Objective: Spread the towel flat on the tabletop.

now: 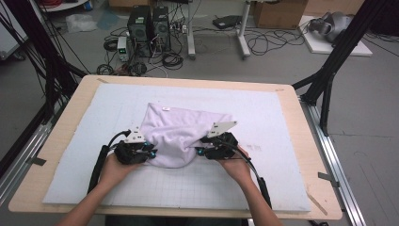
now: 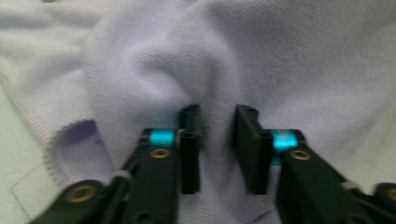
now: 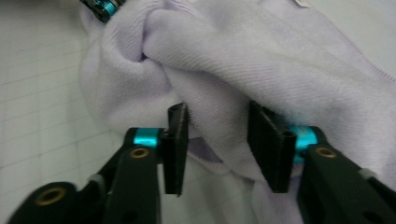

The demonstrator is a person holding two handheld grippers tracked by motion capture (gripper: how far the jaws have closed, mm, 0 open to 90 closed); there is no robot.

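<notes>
lilac towel (image 1: 181, 132) bunched, rumpled on white mat (image 1: 94, 122); both grippers' jaws pinch its folds.

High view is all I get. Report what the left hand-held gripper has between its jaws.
Observer: The left hand-held gripper pinches a raised fold of the lilac cloth between both pads.
Operator: Now the right one.
Observer: The right hand-held gripper has a thick bunch of cloth filling its gap; whether the pads press, I cannot tell.
Operator: Find the hem.
Observer: A stitched hem curls open beside the left gripper's jaws.
</notes>
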